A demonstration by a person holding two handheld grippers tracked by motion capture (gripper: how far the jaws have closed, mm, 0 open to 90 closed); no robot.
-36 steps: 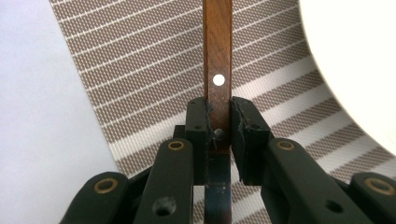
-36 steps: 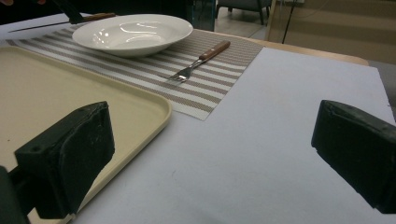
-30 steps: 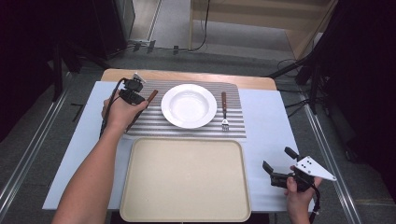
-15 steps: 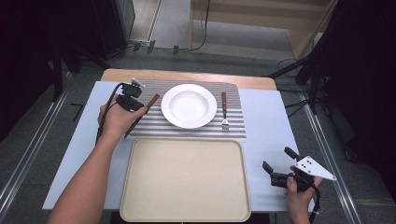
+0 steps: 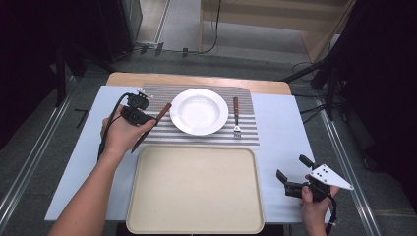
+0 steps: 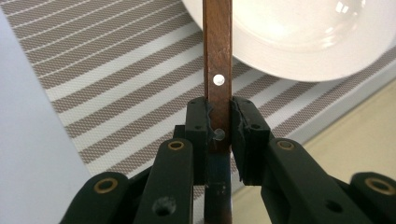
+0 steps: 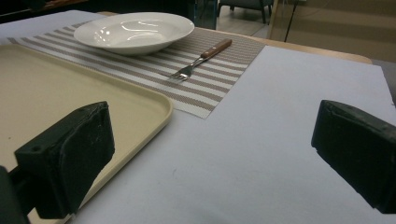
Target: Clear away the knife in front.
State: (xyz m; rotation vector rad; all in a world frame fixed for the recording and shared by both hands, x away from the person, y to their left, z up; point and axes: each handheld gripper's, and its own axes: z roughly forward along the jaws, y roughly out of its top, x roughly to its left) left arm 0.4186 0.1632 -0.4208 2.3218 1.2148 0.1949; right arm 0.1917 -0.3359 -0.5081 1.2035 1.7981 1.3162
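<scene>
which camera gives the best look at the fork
The right gripper view: the fork lies close and sharp on the striped placemat, tines and wooden handle clear. The high view shows it small, right of the white plate.

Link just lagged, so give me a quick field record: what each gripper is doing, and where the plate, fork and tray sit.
left gripper: shut on the knife by its wooden handle, above the striped placemat
right gripper: open, holding nothing, right of the tray
plate: white, on the placemat
fork: on the placemat, right of the plate
tray: beige, nothing on it
</scene>
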